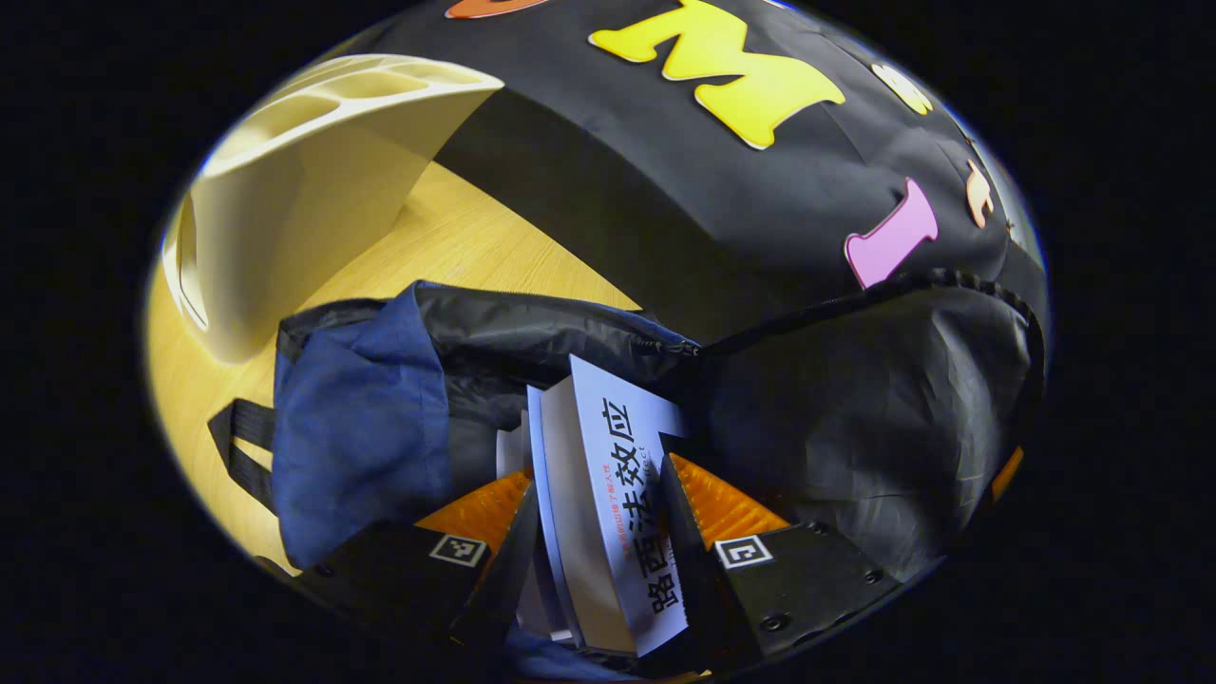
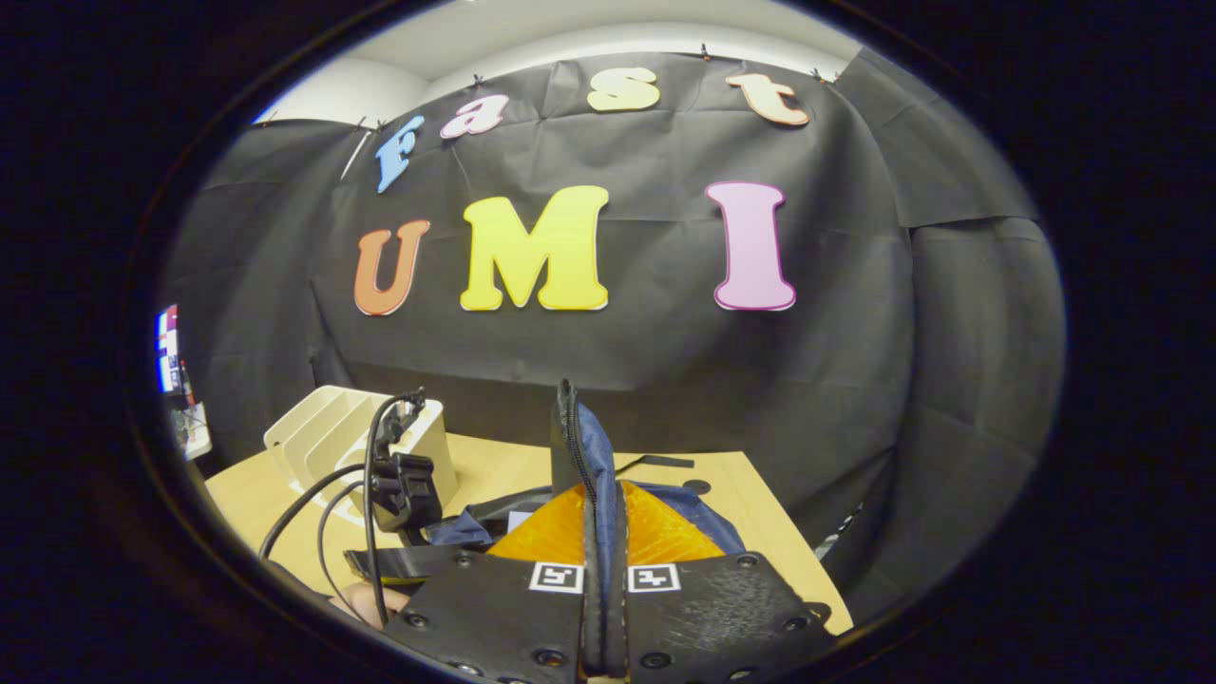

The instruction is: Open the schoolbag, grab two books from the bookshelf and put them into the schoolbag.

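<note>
The schoolbag (image 1: 361, 427) lies open on the wooden table (image 1: 456, 247), its zipper undone and the mouth gaping, so the opening step reads as done. In the left gripper view the left gripper (image 1: 594, 560) is clamped on a white book (image 1: 617, 494), both fingers pressing its faces, and the book hangs right over or just inside the bag's mouth, spine edge pointing in. Beside it, a second pale edge (image 1: 513, 446) shows down in the opening (likely another book already in, but too little of it is visible to be sure). The white bookshelf (image 1: 313, 180) stands on the table just behind the bag, and its slots look bare from this angle. In the right gripper view the right gripper (image 2: 600, 579) is pinched on the bag's zippered rim (image 2: 570, 446), lifting that flap upright to hold the mouth wide; farther off to the left sits the left gripper, its cables trailing, low over the bag. Judged from this, the task is near its end: what is left is lowering the held book fully in, letting go of it, and dropping the flap.
</note>
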`<action>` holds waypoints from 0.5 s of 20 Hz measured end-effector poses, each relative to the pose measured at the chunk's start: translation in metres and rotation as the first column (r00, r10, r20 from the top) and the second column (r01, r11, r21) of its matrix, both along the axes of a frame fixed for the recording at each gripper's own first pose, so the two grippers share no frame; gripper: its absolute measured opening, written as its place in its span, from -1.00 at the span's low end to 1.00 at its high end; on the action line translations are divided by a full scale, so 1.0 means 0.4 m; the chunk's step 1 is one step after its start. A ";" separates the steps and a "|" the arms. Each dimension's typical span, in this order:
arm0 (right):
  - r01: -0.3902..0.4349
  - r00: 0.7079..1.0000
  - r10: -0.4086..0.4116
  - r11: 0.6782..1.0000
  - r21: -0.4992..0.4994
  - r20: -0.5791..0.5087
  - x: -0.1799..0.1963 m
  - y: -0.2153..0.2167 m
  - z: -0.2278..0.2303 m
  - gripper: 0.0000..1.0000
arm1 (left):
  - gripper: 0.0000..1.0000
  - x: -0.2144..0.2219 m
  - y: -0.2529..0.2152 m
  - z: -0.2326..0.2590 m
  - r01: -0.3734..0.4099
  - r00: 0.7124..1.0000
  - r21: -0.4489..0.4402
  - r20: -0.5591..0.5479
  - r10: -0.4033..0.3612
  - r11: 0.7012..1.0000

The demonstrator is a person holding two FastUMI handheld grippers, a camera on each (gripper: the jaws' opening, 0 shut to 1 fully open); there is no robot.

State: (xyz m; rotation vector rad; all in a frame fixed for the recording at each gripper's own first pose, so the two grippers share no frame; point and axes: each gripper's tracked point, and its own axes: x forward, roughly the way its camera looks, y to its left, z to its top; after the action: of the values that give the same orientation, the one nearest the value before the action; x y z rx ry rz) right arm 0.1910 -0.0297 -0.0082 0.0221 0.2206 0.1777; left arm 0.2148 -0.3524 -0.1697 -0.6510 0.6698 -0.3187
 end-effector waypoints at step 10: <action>0.059 0.997 -0.060 0.998 -0.028 -0.038 -0.009 -0.021 -0.046 -1.00 | 1.00 -0.032 0.062 -0.048 0.031 0.998 0.085 -0.054 -0.026 0.996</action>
State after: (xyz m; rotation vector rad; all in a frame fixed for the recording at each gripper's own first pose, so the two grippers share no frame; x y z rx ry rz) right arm 0.1873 -0.0382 -0.0266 0.0055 0.2605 0.1148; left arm 0.2022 -0.3275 -0.1891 -0.5701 0.7398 -0.2984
